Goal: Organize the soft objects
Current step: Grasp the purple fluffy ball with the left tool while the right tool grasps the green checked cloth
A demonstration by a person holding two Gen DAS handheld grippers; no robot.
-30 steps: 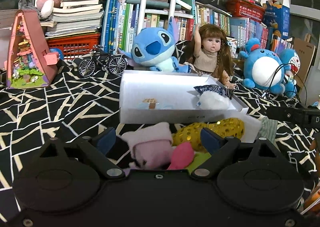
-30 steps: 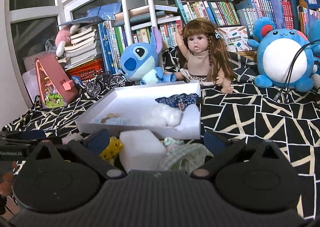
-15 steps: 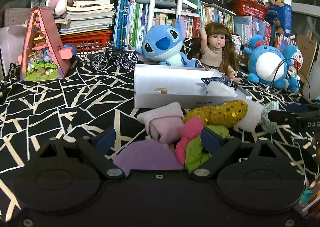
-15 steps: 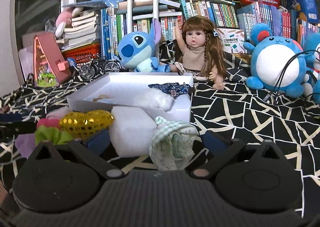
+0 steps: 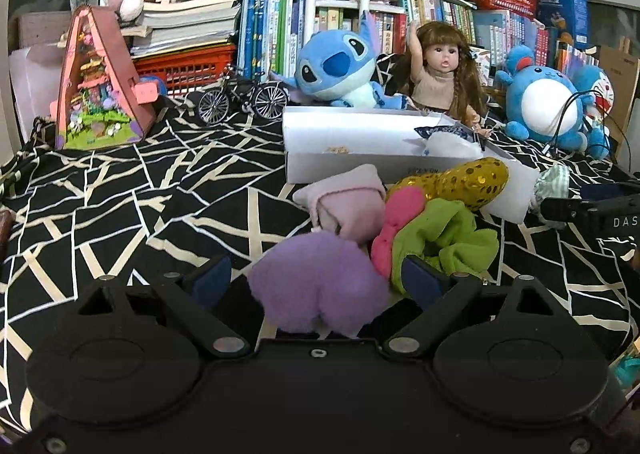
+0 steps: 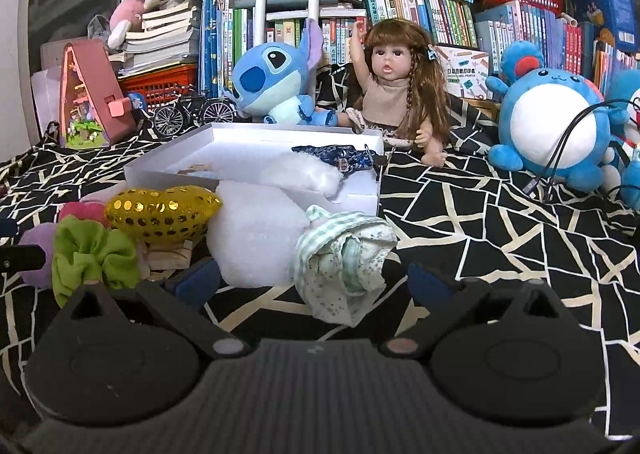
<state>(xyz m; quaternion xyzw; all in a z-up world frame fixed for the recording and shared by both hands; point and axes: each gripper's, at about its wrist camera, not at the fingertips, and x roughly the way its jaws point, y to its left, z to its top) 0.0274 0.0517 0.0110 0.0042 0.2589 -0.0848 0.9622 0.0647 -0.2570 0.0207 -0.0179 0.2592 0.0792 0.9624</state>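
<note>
Covering the bench (image 5: 120, 213) is a black cloth crossed by cream lines; crammed bookshelves (image 6: 420, 13) stand behind. "DAS" shows on the right tool's (image 6: 312, 282) black side. The left tool (image 5: 316, 278), fingers apart, brackets a fuzzy purple pompom (image 5: 316, 286) without pressing it. The right tool, also apart, frames a crumpled green-checked cloth bundle (image 6: 344, 258) beside a white foam block (image 6: 256, 234). Beyond both, a gold sequinned cushion (image 5: 468, 181) lies lengthwise before a white cardboard box (image 5: 360, 137).
</note>
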